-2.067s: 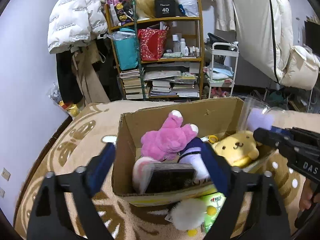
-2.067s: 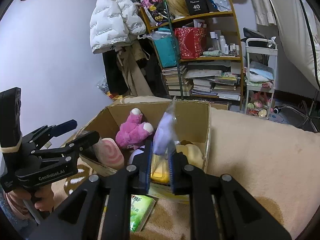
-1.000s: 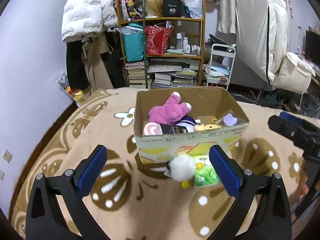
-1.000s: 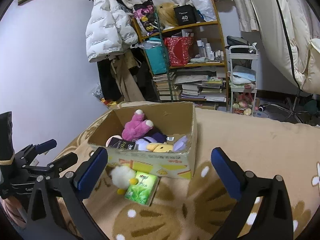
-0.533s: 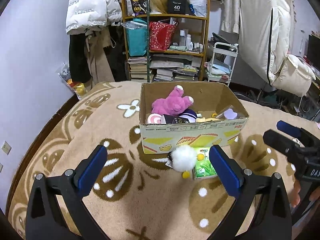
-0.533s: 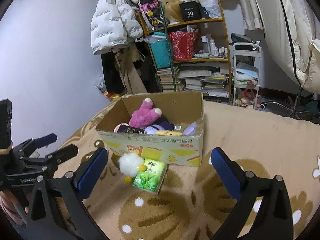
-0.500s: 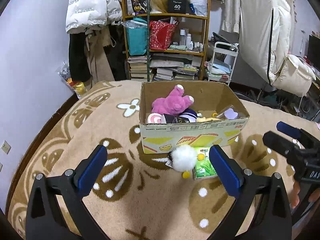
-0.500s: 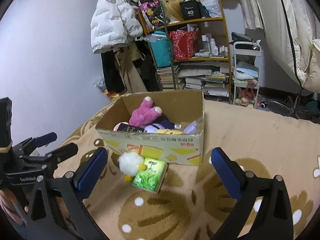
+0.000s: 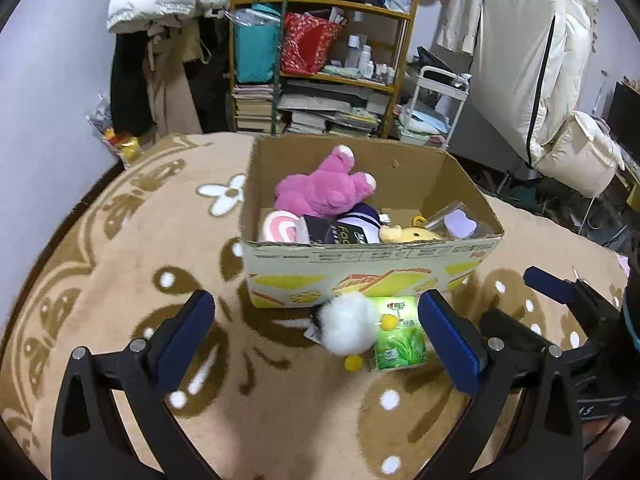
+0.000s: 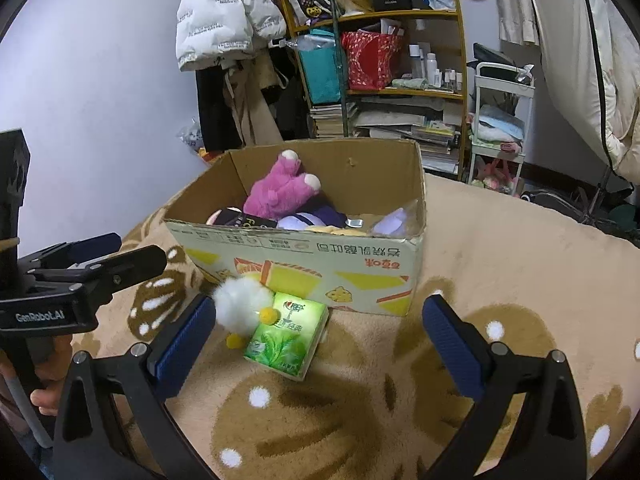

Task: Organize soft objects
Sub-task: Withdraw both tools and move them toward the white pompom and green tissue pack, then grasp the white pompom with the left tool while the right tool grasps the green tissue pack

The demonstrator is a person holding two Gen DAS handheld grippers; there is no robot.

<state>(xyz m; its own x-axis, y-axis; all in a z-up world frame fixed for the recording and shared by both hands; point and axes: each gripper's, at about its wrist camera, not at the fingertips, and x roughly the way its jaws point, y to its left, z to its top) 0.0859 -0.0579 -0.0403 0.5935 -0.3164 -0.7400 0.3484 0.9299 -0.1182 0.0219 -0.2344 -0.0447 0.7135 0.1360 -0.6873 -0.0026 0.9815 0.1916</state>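
An open cardboard box point(image 9: 360, 272) point(image 10: 320, 264) stands on the patterned rug. It holds a pink plush point(image 9: 320, 192) point(image 10: 280, 192), a yellow plush point(image 9: 408, 234), a purple item in a clear bag point(image 9: 460, 224) point(image 10: 394, 220) and other soft things. A white fluffy toy point(image 9: 348, 330) point(image 10: 240, 304) and a green tissue pack point(image 9: 398, 334) point(image 10: 286, 334) lie on the rug before the box. My left gripper point(image 9: 316, 336) is open, empty, just short of the white toy. My right gripper point(image 10: 316, 344) is open and empty, around the tissue pack's position.
A beige rug with brown patterns point(image 9: 120, 240) covers the floor. Behind the box stand a cluttered wooden shelf point(image 9: 320, 60) point(image 10: 392, 60), hanging coats point(image 10: 228, 12), a white trolley point(image 9: 436, 108) and a folded mattress point(image 9: 532, 60). Each gripper shows in the other's view, the left one point(image 10: 92, 264) and the right one point(image 9: 560, 312).
The right gripper released the bagged purple item into the box and opened. Both grippers pulled back from the box, then moved a little closer and lower toward the white toy and tissue pack.
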